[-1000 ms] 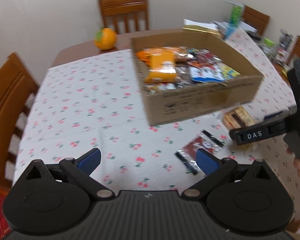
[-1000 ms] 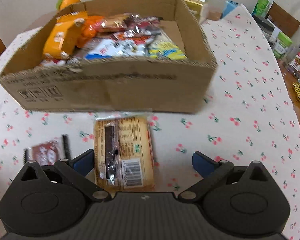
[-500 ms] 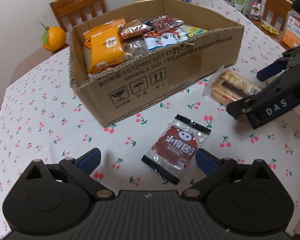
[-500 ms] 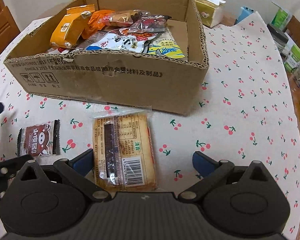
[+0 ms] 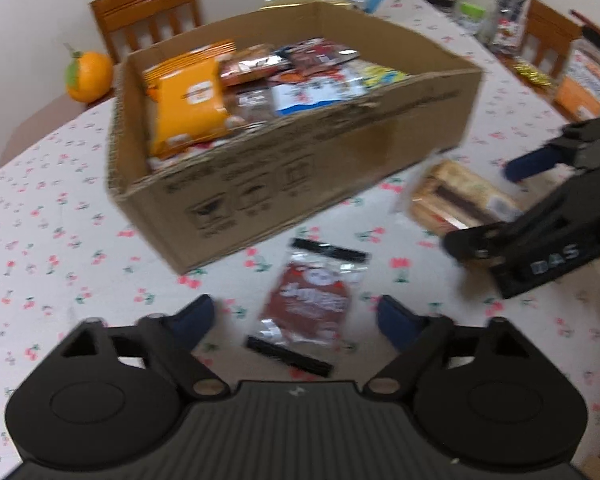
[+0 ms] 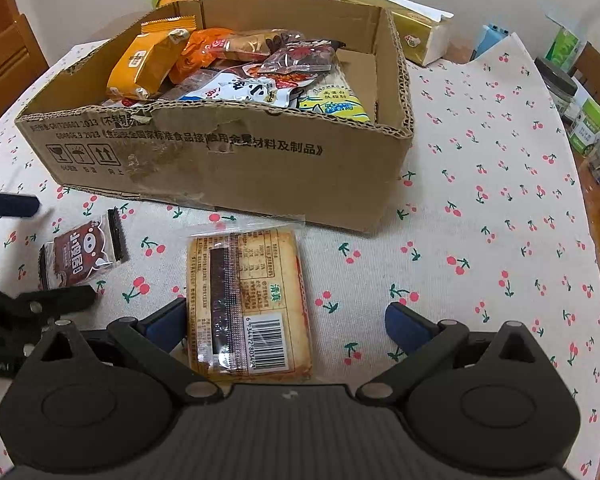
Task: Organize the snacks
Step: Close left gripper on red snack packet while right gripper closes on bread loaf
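Lying flat on the cherry-print tablecloth (image 6: 480, 184), near the front wall of the cardboard box (image 6: 260, 160), a small red-brown snack packet (image 5: 310, 304) with a cartoon pig face and Chinese characters is sitting between the blue pads of the left gripper (image 5: 296, 318), whose jaws are closing without touching it yet. Beside it, a cracker pack (image 6: 246, 300) showing a barcode starting 6 934472 is lying between the wide-open right gripper (image 6: 286, 322), its left pad right at the pack's edge. "DAS" is showing on that gripper's side.

Cherry-print table (image 6: 480, 208) — cardboard box (image 6: 228, 160), brown snack packet (image 6: 80, 254), cracker pack (image 6: 246, 300), orange (image 5: 88, 76)
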`<state>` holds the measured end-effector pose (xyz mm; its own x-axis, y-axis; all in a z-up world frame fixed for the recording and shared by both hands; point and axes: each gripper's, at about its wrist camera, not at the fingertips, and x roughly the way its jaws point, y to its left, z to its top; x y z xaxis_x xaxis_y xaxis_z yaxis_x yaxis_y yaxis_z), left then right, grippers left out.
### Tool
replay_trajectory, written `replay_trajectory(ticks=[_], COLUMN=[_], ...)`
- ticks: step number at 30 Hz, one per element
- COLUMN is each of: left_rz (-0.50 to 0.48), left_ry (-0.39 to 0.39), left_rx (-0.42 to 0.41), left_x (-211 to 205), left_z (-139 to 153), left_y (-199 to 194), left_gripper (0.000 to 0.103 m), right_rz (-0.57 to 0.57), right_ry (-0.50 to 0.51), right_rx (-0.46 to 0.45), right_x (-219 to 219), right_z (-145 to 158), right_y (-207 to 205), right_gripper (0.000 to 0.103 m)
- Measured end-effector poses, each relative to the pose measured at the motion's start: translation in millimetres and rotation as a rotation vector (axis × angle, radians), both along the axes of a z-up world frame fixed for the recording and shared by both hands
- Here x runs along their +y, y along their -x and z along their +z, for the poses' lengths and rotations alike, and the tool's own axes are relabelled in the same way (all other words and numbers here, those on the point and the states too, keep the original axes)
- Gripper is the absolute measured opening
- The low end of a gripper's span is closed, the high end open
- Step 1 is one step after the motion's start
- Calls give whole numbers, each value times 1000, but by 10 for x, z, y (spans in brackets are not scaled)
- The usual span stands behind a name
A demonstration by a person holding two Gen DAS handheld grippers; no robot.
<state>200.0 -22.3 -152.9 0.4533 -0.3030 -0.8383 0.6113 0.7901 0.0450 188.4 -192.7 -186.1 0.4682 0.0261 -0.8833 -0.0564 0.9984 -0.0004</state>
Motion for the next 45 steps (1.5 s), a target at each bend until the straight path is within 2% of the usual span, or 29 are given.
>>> replay_trajectory(ticks=[3, 8, 12, 16, 20, 22, 39, 42, 45], left_rz=[-16, -9, -29, -1, 4, 9, 72, 79, 88], left_ry=[23, 25, 24, 31, 38, 41, 37, 34, 38], left_rx=[22, 43, 48, 45, 35, 31, 44, 44, 50], left_x=[-55, -97, -131, -153, -164, -156, -45, -15, 5], left_z=[20, 49, 50, 46, 43, 51, 60, 61, 64], left_y=[6, 53, 89, 19, 26, 37, 49, 53, 46], left_gripper=[63, 53, 54, 55, 53, 45, 44, 44, 44], right_rz=[21, 48, 52, 52, 53, 58, 131, 155, 171], right_ry=[-1, -3, -3, -3, -4, -3, -6, -11, -14], right_rx=[-11, -9, -10, -11, -13, -14, -29, -40, -53], right_x=[-6, -18, -21, -16, -21, -15, 74, 126, 153], right_z=[-7, -2, 0, -2, -1, 1, -4, 8, 43], right_y=[21, 58, 73, 69, 70, 77, 52, 43, 45], right_gripper=[103, 103, 103, 103, 103, 103, 103, 98, 86])
